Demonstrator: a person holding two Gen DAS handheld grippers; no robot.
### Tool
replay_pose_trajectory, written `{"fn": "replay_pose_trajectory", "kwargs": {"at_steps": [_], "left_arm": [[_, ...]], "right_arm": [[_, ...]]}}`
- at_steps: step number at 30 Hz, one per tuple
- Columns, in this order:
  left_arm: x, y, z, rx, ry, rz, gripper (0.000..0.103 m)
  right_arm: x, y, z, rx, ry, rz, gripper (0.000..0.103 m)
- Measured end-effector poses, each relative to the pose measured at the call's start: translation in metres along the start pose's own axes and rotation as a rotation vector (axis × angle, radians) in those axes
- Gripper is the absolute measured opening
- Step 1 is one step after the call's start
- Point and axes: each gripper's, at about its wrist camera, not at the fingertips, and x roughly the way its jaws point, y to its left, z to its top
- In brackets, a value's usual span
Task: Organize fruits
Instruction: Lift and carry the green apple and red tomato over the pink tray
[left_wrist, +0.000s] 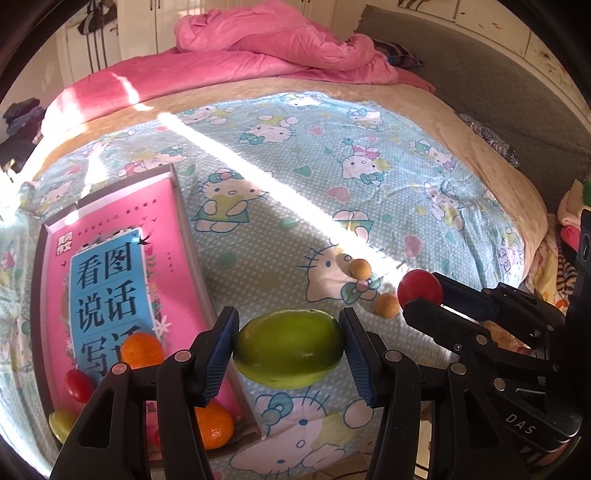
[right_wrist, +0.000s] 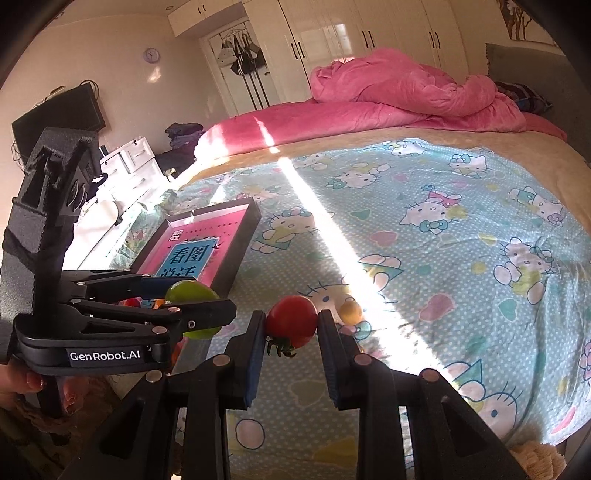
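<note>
Left gripper (left_wrist: 290, 349) clamps green fruit (left_wrist: 289, 349) end-to-end; right gripper (right_wrist: 291, 325) pinches soft tomato (right_wrist: 291, 320); both smooth, slip-prone; squeeze gently.

orange (left_wrist: 214, 424): half behind left finger | tray (left_wrist: 37, 295): bottom hidden

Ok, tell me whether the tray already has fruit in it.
Yes. The tray holds two oranges, a red tomato and a green fruit at its near end.

Both wrist cameras looked low and close along their fingers across the bed (left_wrist: 369, 155) toward the pink quilt (right_wrist: 406, 96), sharing the tray (left_wrist: 177, 206) and each other's gripper.
</note>
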Motion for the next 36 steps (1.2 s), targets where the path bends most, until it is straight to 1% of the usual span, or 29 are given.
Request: {"fn": "replay_pose_trajectory", "kwargs": {"at_steps": [7,16,26,32,36], "left_arm": [[-0.015,0.017,-0.007,-0.038,-0.016,0.022,0.058],[-0.032,0.048,-0.018,-0.104,-0.034,0.062,0.058],[-0.04,0.1,-0.039,-0.223,-0.018,0.109,0.058],[-0.038,0.138,-0.055,-0.295,0.015,0.17,0.058],[-0.03,0.159,-0.064,-0.341,0.048,0.175,0.058]], "right_arm": [[-0.003,0.019,0.003,-0.029,-0.014,0.026,0.029],[0.002,0.047,0.006,-0.082,-0.007,0.059,0.029],[0.025,0.088,0.003,-0.151,0.047,0.114,0.029],[0.046,0.118,-0.003,-0.21,0.103,0.145,0.029],[0.061,0.142,-0.011,-0.274,0.141,0.165,0.029]]}}
